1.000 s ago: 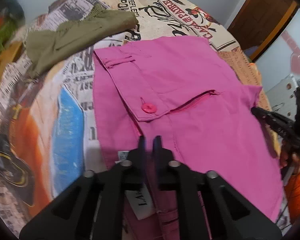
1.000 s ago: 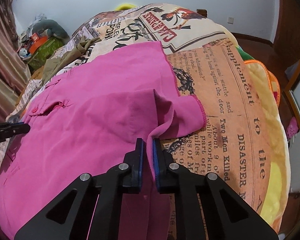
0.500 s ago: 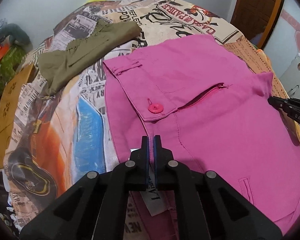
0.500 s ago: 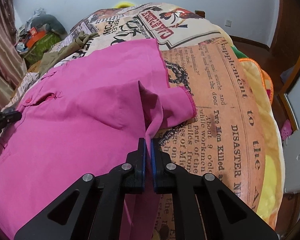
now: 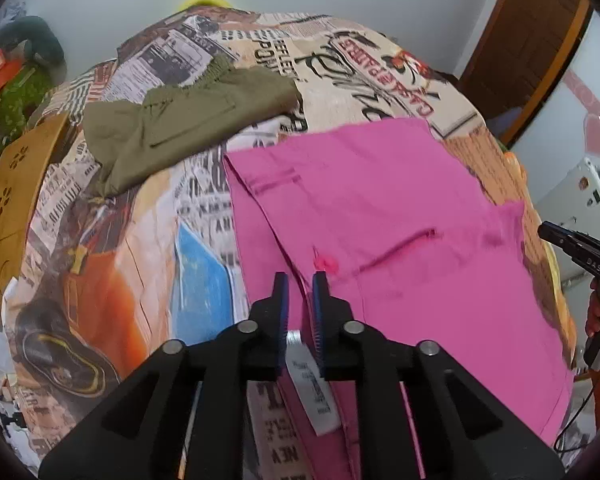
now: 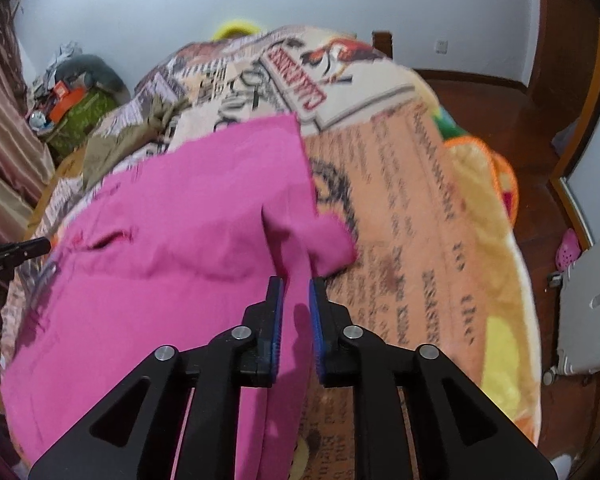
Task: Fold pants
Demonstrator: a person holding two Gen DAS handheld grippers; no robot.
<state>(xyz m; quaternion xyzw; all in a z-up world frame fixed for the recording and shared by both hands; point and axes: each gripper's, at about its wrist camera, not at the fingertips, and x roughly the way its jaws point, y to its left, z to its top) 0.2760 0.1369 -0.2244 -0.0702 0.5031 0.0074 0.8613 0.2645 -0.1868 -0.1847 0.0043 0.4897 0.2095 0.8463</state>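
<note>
The bright pink cotton pants (image 5: 400,216) lie folded and spread flat on a bed covered by a newspaper-print blanket (image 5: 148,232) in cream, orange and blue. Their buttoned back pocket faces up, and a white sewn-in label (image 5: 314,392) shows at the near edge below the left tool.

The left gripper (image 5: 299,280) points steeply down over the waistband edge. Its 2 black fingers with blue pads have just been opening and now stand a little apart; pink cloth shows in the gap between them, but the pads do not press on it. The right gripper (image 6: 296,286) hangs over the opposite near edge, where a raised ridge of pink cloth and a turned-out leg hem (image 6: 328,240) sit just ahead of it. Its fingers have likewise just been parting, with pink cloth seen between them and no grip on it.

Each tool's tip appears at the margin of the other's view. A hand (image 5: 598,316) in an orange sleeve is at the right edge of the left view.

An olive-green crumpled garment (image 5: 180,120) lies farther back on the blanket, well apart from the pink pants. A wooden board with flower cut-outs (image 5: 16,196) stands at the bed's left side.
</note>
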